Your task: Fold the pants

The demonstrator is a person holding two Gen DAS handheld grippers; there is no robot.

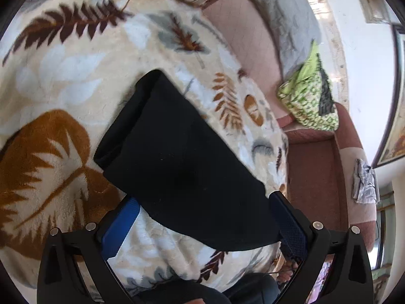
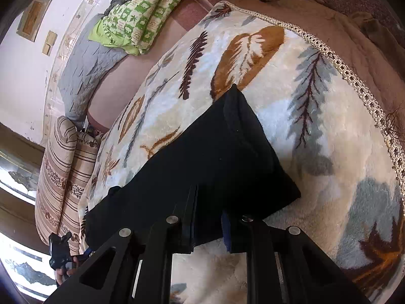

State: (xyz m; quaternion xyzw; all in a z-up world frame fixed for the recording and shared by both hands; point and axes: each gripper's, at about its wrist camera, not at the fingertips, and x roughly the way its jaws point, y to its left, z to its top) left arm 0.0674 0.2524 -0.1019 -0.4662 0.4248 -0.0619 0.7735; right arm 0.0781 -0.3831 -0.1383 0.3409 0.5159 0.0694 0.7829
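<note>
The black pants (image 1: 177, 157) lie in the centre of both views on a leaf-patterned blanket (image 1: 63, 81) spread over a bed, already doubled into a narrow stack.

In the right wrist view the right claw (image 2: 208, 217), at the bottom centre, has its jaws drawn nearly together over the near edge of the cloth, so it appears to be pinching that edge. Black fingers against black fabric make the contact itself hard to confirm.

In the left wrist view the left claw (image 1: 202, 217) stands wide apart at the bottom of the frame. A corner of the pants lies between its blue pad (image 1: 121, 228), lower left, and its dark pad, lower right, which touches the cloth without clamping it.

To do the fold well, the left claw should probably close on its corner before anything is lifted, taking all layers. Both edges should then rise together and level, travel over toward the far end in the upper part of the frame, and come down with edges aligned, so the soft pile does not drag the lower layers askew.

No brand, label or writing can be read on the pants or blanket.
</note>
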